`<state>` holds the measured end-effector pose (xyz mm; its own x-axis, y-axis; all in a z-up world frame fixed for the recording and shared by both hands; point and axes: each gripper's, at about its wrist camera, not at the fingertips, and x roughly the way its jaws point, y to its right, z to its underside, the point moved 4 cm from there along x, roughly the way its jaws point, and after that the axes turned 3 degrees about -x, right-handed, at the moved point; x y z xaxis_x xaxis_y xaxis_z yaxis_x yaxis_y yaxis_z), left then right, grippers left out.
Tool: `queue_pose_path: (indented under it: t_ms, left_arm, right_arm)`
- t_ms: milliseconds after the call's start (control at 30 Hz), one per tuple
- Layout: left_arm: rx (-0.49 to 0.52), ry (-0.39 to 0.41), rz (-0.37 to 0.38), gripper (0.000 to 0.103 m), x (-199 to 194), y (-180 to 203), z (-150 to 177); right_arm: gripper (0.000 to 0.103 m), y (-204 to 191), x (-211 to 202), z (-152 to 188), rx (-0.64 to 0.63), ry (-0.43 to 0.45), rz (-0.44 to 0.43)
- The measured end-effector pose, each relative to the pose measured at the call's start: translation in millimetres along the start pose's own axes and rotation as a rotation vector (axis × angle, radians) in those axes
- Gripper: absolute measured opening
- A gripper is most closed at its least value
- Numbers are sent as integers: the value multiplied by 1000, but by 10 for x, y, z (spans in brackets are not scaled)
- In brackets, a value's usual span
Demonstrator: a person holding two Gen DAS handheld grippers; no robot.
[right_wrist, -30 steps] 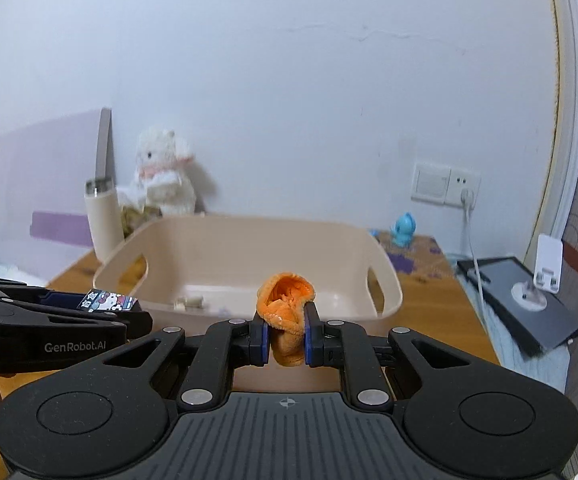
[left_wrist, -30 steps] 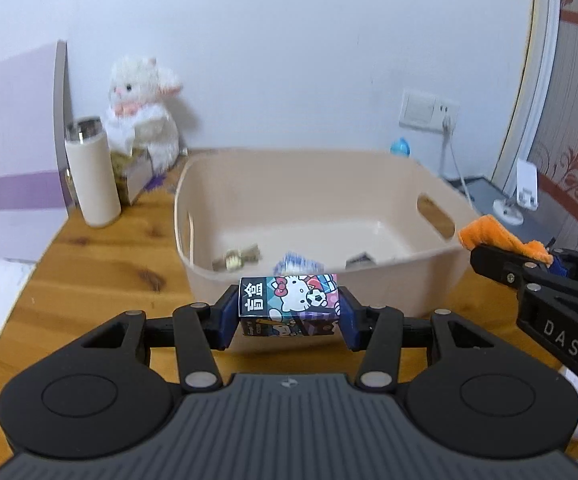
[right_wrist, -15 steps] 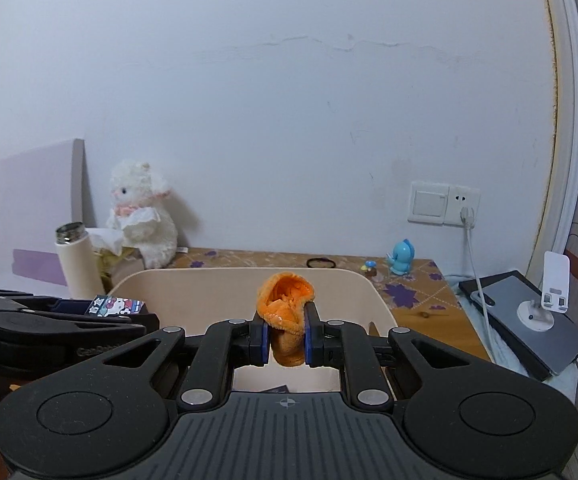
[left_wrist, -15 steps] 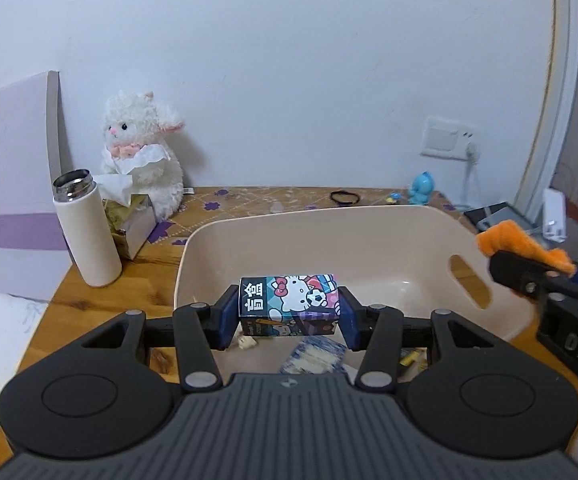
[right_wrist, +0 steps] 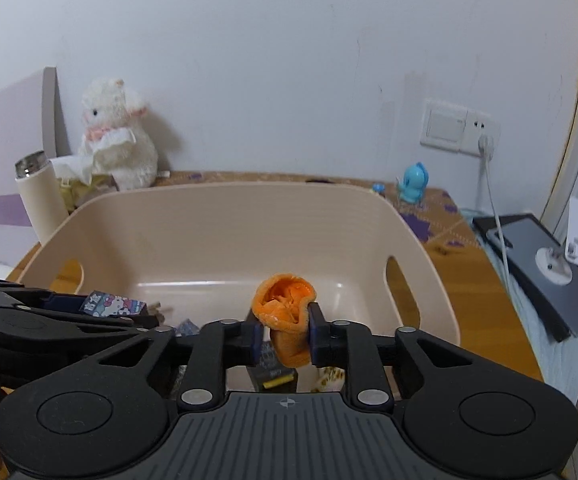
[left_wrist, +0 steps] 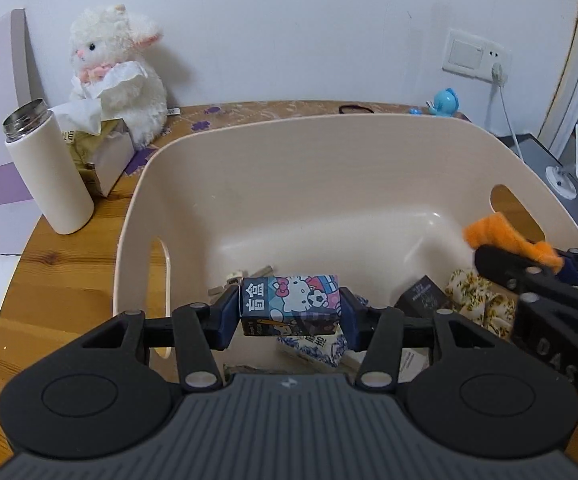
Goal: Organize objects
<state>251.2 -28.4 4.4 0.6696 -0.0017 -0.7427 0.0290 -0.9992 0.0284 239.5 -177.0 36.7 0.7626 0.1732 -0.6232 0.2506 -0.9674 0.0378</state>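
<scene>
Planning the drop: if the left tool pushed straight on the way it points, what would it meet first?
Probably the beige bin's bare floor or far wall. The left tool, clamping the Hello Kitty box, points over the clutter; depth is uncertain.

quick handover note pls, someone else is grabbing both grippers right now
Left gripper: shut on the Hello Kitty box, held above the beige bin.
Right gripper: shut on the orange plush piece, also over the bin.
Done: several small items already lie in the bin, including a floral pouch and a black box.
Left: release both held items into the bin. White bottle and lamb plush stand outside on the table.
</scene>
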Motion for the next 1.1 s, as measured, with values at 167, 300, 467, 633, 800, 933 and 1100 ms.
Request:
queue_pose_path:
  t_ms: [167, 300, 467, 633, 800, 933, 1100]
  left_arm:
    - [17, 1, 13, 68, -92, 56, 9]
    - [24, 37, -19, 80, -257, 74, 4]
    - [21, 54, -21, 80, -463, 63, 35]
    - [49, 79, -14, 80, -691, 81, 124]
    - [41, 78, -4, 81, -848, 54, 235]
    - [25, 89, -3, 81, -988, 20, 333]
    - [8, 103, 14, 81, -1186, -8, 450]
  right_arm:
    - [46, 12, -95, 16, 4, 13, 12]
    - [54, 55, -272, -2, 3, 40, 36]
    - [60, 116, -499, 15, 17, 50, 45]
    - [63, 115, -730, 89, 9, 55, 55]
    - [63, 70, -951, 165, -17, 67, 60]
    - [64, 38, -1127, 229, -33, 75, 61]
    - [66, 11, -1292, 339, -32, 78, 49]
